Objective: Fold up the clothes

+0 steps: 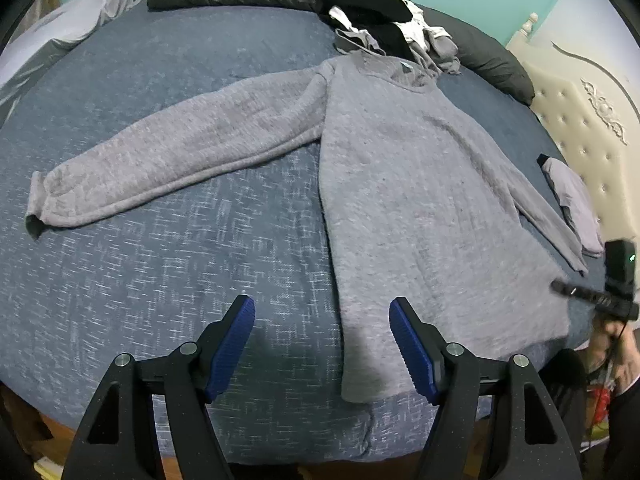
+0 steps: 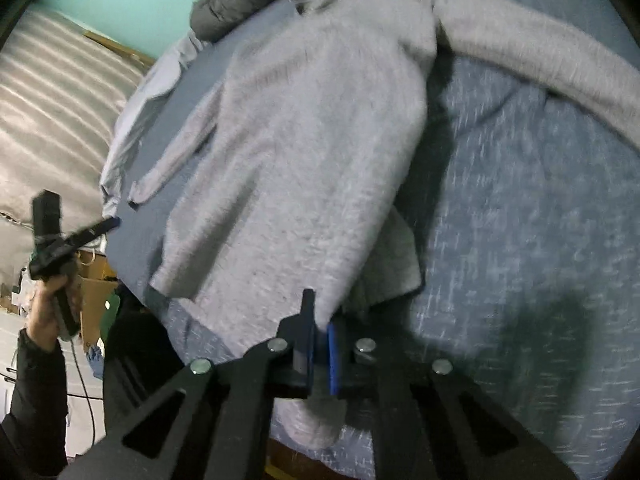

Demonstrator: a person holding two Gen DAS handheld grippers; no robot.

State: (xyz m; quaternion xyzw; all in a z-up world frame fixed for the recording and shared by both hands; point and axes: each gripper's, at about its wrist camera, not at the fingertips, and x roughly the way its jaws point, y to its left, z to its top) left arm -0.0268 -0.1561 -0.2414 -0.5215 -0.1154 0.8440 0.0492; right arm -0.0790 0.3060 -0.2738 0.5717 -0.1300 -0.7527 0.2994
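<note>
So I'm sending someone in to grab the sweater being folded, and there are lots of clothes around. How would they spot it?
Look at the blue bedspread. In its middle lies the grey sweater, spread flat with one sleeve stretched sideways. Unlike the crumpled pile of black and white clothes beyond its collar, it is one large, fuzzy, pale grey garment.

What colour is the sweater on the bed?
Light grey sweater, seen best in the left wrist view.

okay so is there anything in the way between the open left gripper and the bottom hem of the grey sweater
Nothing visible blocks it. The left gripper hangs open just above the grey sweater, its hem corner between the fingers, with only blue bedspread beneath. The right gripper is already shut on the hem.
</note>
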